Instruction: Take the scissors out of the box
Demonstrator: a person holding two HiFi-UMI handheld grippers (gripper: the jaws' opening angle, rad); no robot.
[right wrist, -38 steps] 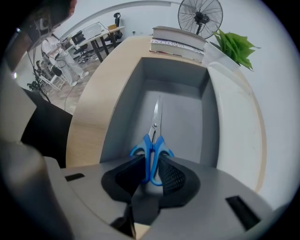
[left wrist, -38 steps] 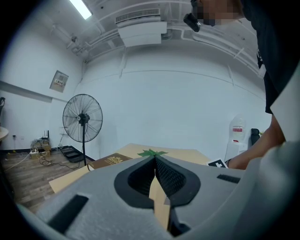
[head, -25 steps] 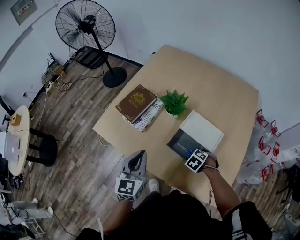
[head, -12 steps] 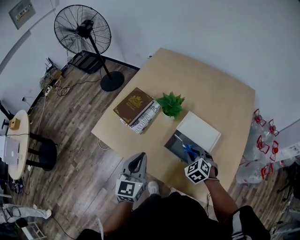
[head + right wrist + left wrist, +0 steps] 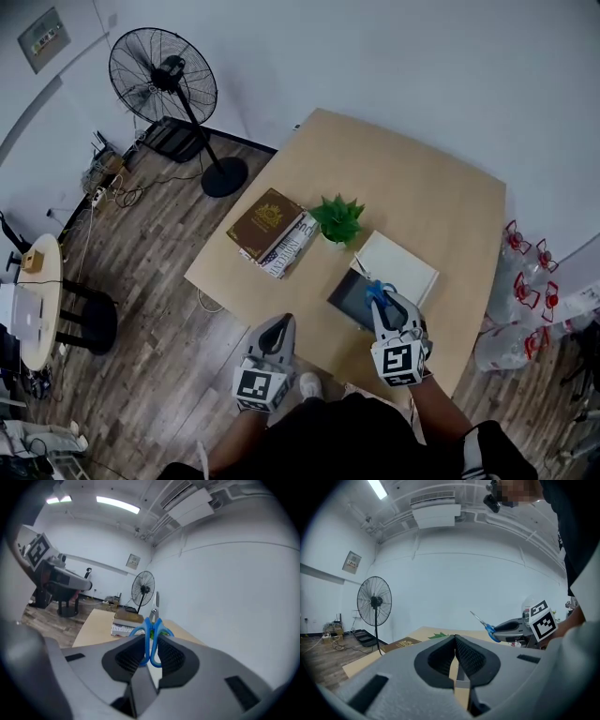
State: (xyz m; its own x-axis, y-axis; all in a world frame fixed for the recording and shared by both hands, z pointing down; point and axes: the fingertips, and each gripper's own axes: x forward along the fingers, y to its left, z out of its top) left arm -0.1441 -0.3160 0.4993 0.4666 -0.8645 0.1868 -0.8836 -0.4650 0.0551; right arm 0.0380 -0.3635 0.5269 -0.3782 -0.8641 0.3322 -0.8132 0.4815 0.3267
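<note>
The blue-handled scissors [image 5: 377,290] hang above the open dark box [image 5: 345,298], their handles pinched in my right gripper [image 5: 382,300], which is shut on them. In the right gripper view the blue handles [image 5: 151,635] sit between the pads and the metal blades [image 5: 155,603] point up and away. The box's white lid [image 5: 401,265] lies open beside it. My left gripper [image 5: 280,326] hovers off the table's near edge, shut with nothing in it. From the left gripper view [image 5: 455,638] the scissors [image 5: 486,626] show at the right, held in the air.
On the wooden table [image 5: 422,197] a green potted plant [image 5: 339,217] stands next to a stack of books [image 5: 273,225], left of the box. A standing fan [image 5: 164,75] is on the floor at the far left. Plastic bags [image 5: 530,291] lie right of the table.
My right gripper has risen out of the box with the scissors and tipped from pointing down to nearly level. The left gripper has stayed put.
</note>
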